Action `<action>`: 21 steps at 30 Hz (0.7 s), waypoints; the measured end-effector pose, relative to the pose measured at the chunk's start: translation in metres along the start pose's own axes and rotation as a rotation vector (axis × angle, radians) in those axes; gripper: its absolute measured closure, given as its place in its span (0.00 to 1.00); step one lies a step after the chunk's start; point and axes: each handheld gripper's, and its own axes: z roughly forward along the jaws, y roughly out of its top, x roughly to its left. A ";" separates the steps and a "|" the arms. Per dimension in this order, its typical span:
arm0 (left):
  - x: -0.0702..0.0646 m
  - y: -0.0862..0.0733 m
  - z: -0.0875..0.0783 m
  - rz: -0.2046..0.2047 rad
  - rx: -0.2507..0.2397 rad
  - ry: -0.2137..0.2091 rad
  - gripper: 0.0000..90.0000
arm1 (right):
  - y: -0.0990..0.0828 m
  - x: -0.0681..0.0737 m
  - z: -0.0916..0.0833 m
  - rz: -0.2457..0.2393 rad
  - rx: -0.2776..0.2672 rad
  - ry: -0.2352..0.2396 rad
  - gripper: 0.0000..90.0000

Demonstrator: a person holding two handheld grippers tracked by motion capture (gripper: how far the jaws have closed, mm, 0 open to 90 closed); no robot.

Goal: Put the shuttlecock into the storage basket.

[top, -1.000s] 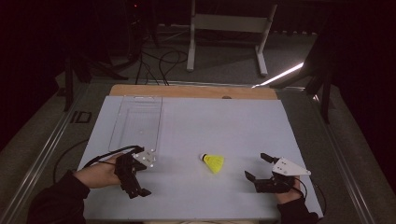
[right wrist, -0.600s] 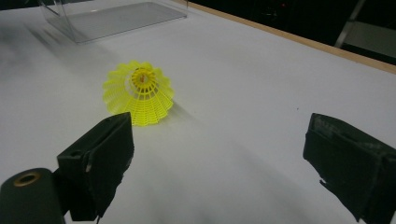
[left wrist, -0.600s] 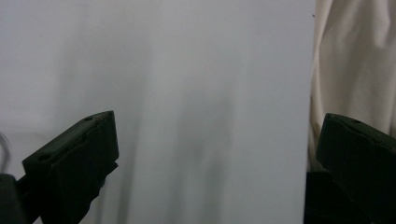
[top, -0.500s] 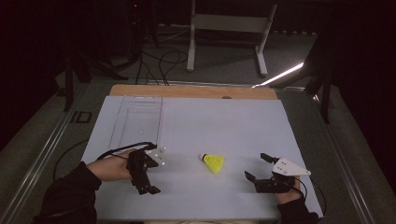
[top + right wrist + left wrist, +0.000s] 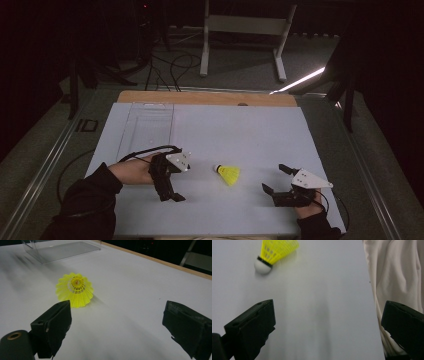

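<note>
On the white counter (image 5: 240,130), with a clear box (image 5: 148,122) at its far left, the left gripper (image 5: 169,192) and the right gripper (image 5: 274,180) both hold their jaws wide and empty, well apart, the yellow shuttlecock (image 5: 228,173) lying on its side between them.
</note>
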 end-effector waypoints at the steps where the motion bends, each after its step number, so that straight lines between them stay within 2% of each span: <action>1: 0.002 0.002 0.001 -0.002 -0.007 -0.003 0.00 | 0.000 0.000 0.000 -0.001 0.000 0.000 0.10; 4: 0.006 0.007 0.004 -0.002 -0.026 -0.004 0.00 | 0.000 0.000 0.000 0.002 -0.003 0.000 0.10; 5: 0.009 0.009 0.004 0.004 -0.055 0.012 0.00 | 0.000 0.000 0.000 0.003 -0.004 0.002 0.10; 6: 0.009 0.009 0.004 0.004 -0.055 0.012 0.00 | 0.000 0.000 0.000 0.003 -0.004 0.002 0.10; 9: 0.016 0.013 0.003 -0.015 -0.124 0.014 0.00 | 0.000 0.000 0.000 0.000 -0.003 0.001 0.10; 15: 0.027 0.018 0.002 -0.047 -0.158 0.015 0.00 | 0.000 0.000 0.000 -0.001 -0.003 0.003 0.10; 18: 0.029 0.019 0.003 -0.046 -0.166 0.023 0.00 | 0.000 -0.001 0.000 -0.002 -0.005 0.003 0.10; 19: 0.032 0.022 0.004 -0.030 -0.160 0.030 0.00 | 0.000 -0.001 0.000 -0.003 -0.005 0.004 0.10; 21: 0.036 0.025 0.004 -0.027 -0.176 0.021 0.00 | 0.000 0.000 0.000 -0.001 -0.005 0.006 0.10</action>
